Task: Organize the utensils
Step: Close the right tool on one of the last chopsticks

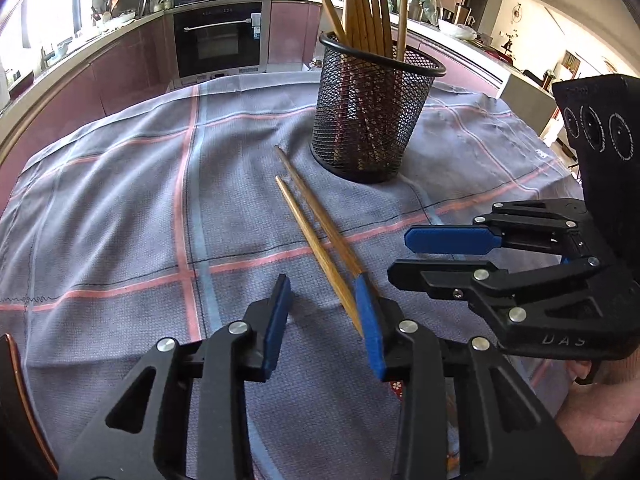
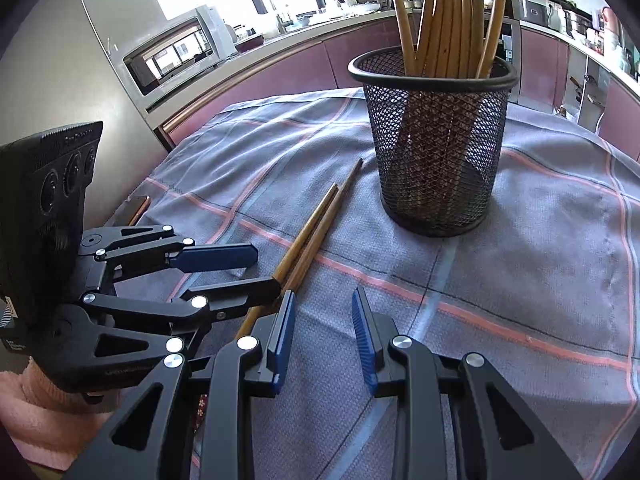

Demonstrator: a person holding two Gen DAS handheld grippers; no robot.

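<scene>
Two chopsticks (image 1: 316, 236) are lying side by side on the grey checked cloth (image 1: 120, 208) covering my tabletop, their thin ends pointing toward the black mesh cup (image 1: 372, 120), which is standing upright just beyond them and holding a bundle of more chopsticks (image 1: 366, 4). Through my left wrist camera, I am holding my left claw (image 1: 324, 312) with its blue pads apart; the thick ends of the loose pair are reaching in beside the right-hand pad (image 1: 370, 320), and one stick seems to be touching it, though I cannot be sure from this angle. Nothing is being squeezed. My right claw (image 1: 408, 256) is hovering to the right, low over the cloth, its fingers apart and empty.

Through my right wrist camera, I am seeing my right claw (image 2: 324, 332) with its pads apart over bare cloth (image 2: 520, 280), gripping nothing. The pair of chopsticks (image 2: 316, 232) is running diagonally up toward the mesh cup (image 2: 436, 140). My left claw (image 2: 264, 272) is coming in from the left, its lower finger (image 2: 240, 292) lying across their thick ends. A pink sleeve (image 2: 36, 404) is showing behind it.
</scene>
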